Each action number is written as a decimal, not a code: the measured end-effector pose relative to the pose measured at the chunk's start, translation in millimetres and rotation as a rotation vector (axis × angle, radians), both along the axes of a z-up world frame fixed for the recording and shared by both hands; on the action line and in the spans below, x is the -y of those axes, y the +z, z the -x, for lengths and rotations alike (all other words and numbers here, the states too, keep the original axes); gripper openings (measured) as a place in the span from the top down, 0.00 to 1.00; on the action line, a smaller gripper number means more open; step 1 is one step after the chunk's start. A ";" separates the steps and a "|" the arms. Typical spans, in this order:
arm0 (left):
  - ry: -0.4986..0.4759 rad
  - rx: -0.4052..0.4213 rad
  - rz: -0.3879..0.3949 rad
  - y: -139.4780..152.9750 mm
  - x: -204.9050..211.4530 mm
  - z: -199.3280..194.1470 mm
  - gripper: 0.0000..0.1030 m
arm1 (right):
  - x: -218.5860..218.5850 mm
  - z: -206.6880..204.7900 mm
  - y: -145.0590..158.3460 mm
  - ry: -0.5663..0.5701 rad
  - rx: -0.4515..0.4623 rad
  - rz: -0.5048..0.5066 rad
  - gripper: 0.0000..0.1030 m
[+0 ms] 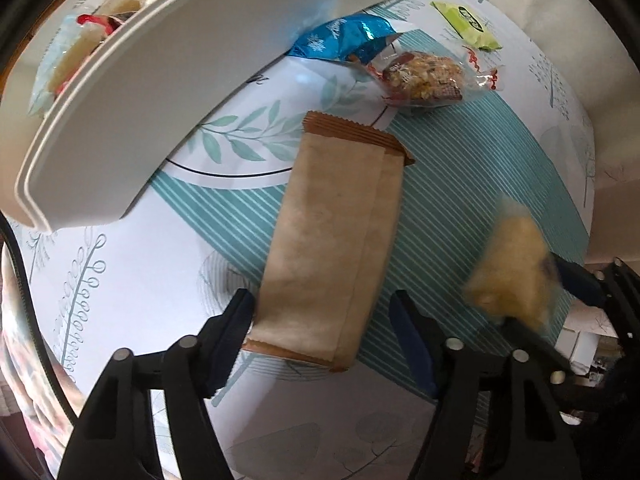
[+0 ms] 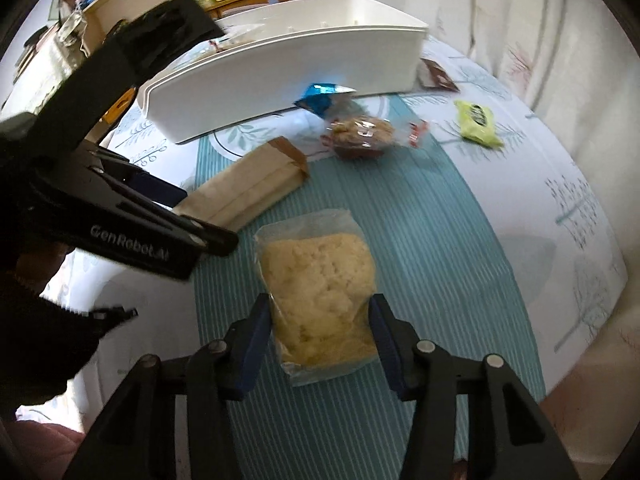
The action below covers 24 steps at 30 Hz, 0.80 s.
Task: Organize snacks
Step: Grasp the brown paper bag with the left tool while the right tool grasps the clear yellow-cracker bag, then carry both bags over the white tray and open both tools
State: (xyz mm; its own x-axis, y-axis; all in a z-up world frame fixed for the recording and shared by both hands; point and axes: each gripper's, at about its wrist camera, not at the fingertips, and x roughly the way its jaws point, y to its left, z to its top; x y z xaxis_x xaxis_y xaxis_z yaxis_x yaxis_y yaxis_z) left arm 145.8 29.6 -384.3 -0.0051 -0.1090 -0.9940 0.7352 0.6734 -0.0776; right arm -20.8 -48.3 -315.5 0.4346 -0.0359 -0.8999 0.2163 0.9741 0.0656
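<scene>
My left gripper [image 1: 322, 312] is open around the near end of a long tan snack packet [image 1: 334, 236] that lies on the tablecloth; the left finger touches it, the right finger stands apart. The packet also shows in the right wrist view [image 2: 248, 190]. My right gripper [image 2: 318, 320] is closed on a clear bag of yellow crumbly snack [image 2: 320, 300], blurred at the right of the left wrist view [image 1: 512, 276]. A white bin [image 1: 180, 92] holding several wrapped snacks stands at the far left; in the right wrist view it [image 2: 288, 80] is behind.
On the teal-striped tablecloth [image 2: 440, 240] lie a blue foil packet [image 1: 340, 36], a clear-wrapped nut cake [image 1: 424, 76], a green packet [image 1: 468, 24] and a brown packet [image 2: 436, 76]. The left gripper's black body [image 2: 132, 208] reaches in from the left. Shelves stand behind.
</scene>
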 end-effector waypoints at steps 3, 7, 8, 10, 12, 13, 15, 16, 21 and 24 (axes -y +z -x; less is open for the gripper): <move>0.003 0.017 -0.002 3.0 -0.4 -1.3 0.43 | 4.7 8.2 6.0 -0.022 -0.002 0.001 0.53; -0.006 0.020 -0.018 5.6 -6.6 -2.4 0.44 | 7.5 15.7 10.7 -0.038 -0.004 -0.011 0.53; -0.006 0.017 -0.024 5.5 -7.0 -1.3 0.44 | 8.0 16.1 11.6 -0.042 -0.002 -0.020 0.53; 0.004 0.007 -0.035 4.7 -6.2 0.5 0.45 | 9.3 19.3 13.0 -0.051 0.002 -0.049 0.53; 0.026 -0.010 -0.046 4.2 -9.4 2.7 0.45 | 10.0 21.1 14.5 -0.061 0.005 -0.080 0.53; 0.033 -0.016 -0.051 3.7 -11.3 3.3 0.46 | 10.4 22.1 15.5 -0.067 0.007 -0.099 0.53; 0.057 -0.034 -0.066 2.7 -18.3 6.5 0.46 | 12.5 23.5 17.5 -0.076 0.011 -0.133 0.53; 0.065 -0.041 -0.073 2.3 -20.6 8.4 0.46 | 13.2 23.9 18.6 -0.078 0.012 -0.143 0.53; 0.091 -0.057 -0.125 4.4 -34.4 23.9 0.46 | 21.6 17.2 29.7 -0.073 0.019 -0.183 0.53; 0.132 -0.087 -0.122 11.7 -43.5 30.6 0.47 | 27.4 10.1 40.1 -0.053 0.032 -0.192 0.53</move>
State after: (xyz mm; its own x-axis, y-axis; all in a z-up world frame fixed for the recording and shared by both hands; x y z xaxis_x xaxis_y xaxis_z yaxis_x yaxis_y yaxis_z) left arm 115.2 73.1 -372.6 -0.0853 0.0066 -0.9963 0.6342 0.7716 -0.0492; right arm -30.9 -75.7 -275.3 0.4653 0.1113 -0.8781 0.2613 0.9306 0.2564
